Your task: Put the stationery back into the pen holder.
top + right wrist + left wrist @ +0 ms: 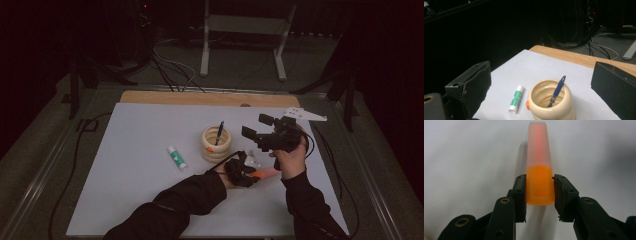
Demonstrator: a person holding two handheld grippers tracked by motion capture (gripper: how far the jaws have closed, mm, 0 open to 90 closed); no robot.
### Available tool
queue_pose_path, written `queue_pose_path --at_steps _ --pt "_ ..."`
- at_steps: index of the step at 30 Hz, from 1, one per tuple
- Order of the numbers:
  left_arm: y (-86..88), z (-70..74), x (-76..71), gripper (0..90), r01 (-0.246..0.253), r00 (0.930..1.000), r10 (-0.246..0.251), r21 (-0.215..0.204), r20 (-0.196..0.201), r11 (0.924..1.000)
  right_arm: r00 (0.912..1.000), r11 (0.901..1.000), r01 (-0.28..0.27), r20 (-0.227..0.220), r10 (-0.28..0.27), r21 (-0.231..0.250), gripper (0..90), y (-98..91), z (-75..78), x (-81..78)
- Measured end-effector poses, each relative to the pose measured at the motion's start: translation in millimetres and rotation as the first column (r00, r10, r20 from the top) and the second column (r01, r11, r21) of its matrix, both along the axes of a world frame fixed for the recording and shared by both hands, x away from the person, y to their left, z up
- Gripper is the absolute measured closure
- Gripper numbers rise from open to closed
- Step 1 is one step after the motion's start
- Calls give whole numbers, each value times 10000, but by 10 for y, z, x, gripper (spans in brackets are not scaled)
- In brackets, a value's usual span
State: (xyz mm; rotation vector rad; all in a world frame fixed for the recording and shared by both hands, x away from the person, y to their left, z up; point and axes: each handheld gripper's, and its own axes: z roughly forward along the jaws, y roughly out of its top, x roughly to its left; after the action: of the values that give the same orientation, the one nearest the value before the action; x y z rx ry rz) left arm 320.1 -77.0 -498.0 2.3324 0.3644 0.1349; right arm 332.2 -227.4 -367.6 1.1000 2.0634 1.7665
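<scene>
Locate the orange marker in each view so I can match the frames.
High view: the orange marker lies low, right of centre, at the left tool, beside the cream pot.
Left gripper view: centre, upright in frame, orange body clamped between the pads, frosted cap pointing away.
Right gripper view: not in it.
Shared landmark: the white mat, under the marker and under the pot.

A cream ringed pot (216,143) stands near the middle of the white-topped bench (140,165), with a blue pen (557,90) leaning upright inside it. Just beside the pot lies a glue stick (177,157) with a green label, flat on the white surface. Beyond the bench's wooden far edge, cables (172,70) trail across the grey floor (240,67).
</scene>
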Motion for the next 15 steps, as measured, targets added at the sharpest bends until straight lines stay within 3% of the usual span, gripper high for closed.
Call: queue_pose_path --at_steps 8,15 --pt "236 90 -139 659 329 9994 -331 174 119 9993 9998 9997 -175 79 176 -170 25 48 -74 10" --pt "436 77 -233 659 308 9995 -309 536 14 9981 9989 9989 -459 111 459 8 25 47 -73 2"
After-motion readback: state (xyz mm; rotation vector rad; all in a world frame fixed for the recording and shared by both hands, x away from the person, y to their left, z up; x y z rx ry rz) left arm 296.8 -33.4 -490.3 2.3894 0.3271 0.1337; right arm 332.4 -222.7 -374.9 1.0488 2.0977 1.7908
